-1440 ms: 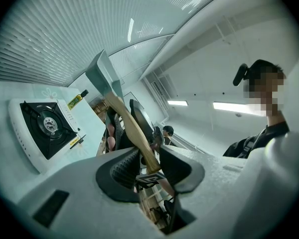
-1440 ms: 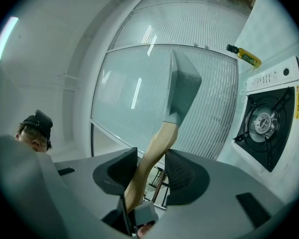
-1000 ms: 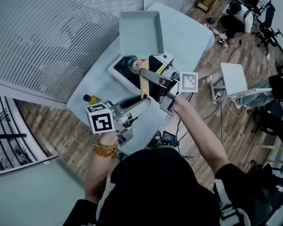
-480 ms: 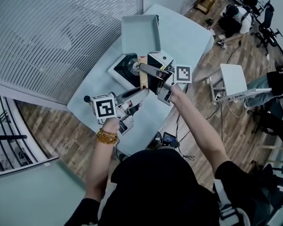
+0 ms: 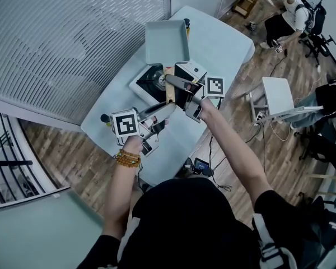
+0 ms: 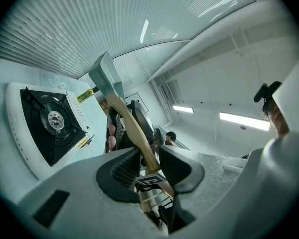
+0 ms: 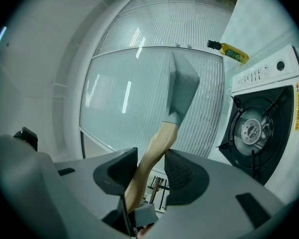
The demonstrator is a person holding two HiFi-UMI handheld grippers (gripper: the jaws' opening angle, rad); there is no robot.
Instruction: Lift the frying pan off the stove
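Observation:
The frying pan (image 5: 167,41) is square and grey-green, with a pale wooden handle (image 5: 169,91). It hangs in the air past the stove (image 5: 151,82), whose burner (image 6: 54,117) is bare. My left gripper (image 5: 163,111) is shut on the near end of the handle (image 6: 134,136), which is pinched between its ribbed pads (image 6: 124,167). My right gripper (image 5: 173,83) comes in from the right and is shut on the handle (image 7: 152,158) further along. In the right gripper view the pan (image 7: 182,91) rises above the jaws, with the stove (image 7: 261,126) at the right.
The stove sits on a pale rounded table (image 5: 224,43). A yellow oil bottle (image 5: 106,118) stands near the table's left edge, and another bottle (image 5: 187,22) shows behind the pan. A small white side table (image 5: 277,94) and seated people are off to the right.
Both grippers have shifted a little away from my body, the handle still clamped in them. The pan stays up off the burner.

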